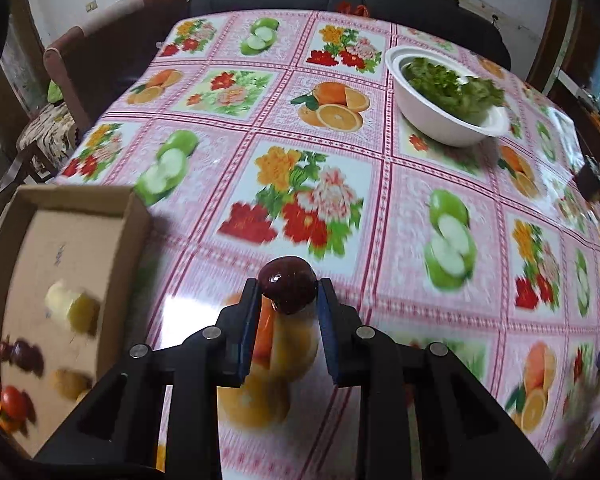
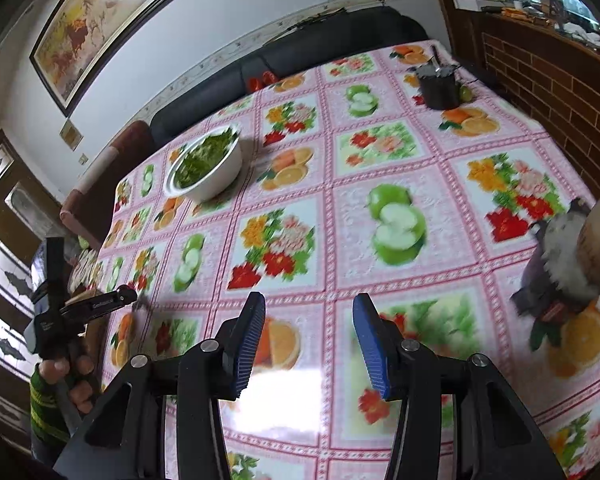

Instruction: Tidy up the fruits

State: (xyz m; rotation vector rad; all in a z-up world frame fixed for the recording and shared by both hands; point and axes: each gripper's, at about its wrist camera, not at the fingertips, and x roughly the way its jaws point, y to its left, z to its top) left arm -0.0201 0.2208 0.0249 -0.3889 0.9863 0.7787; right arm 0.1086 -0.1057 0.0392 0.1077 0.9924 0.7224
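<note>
I have the left gripper (image 1: 288,292) clamped on a small dark red fruit (image 1: 288,289), most likely a plum, pinched between the blue pads right at their tips and held above the fruit-print tablecloth (image 1: 340,200). The cardboard box (image 1: 80,248) sits at the left edge of that view, already holding several pieces: a pale yellow one, dark red ones, a brownish one and an orange-red one, all too blurred to name surely. So I judge this as the carry step, fruit picked and not yet dropped in. My right gripper (image 2: 309,308) hangs over the cloth with its jaws apart and nothing between them. A white bowl of greens (image 1: 448,96) stands well off toward the far side and plays no part here. Next I need to swing the left hand across the box wall, get the fruit over a bare patch of cardboard, and only then release, since the grip is shallow and the fruit could roll.
</note>
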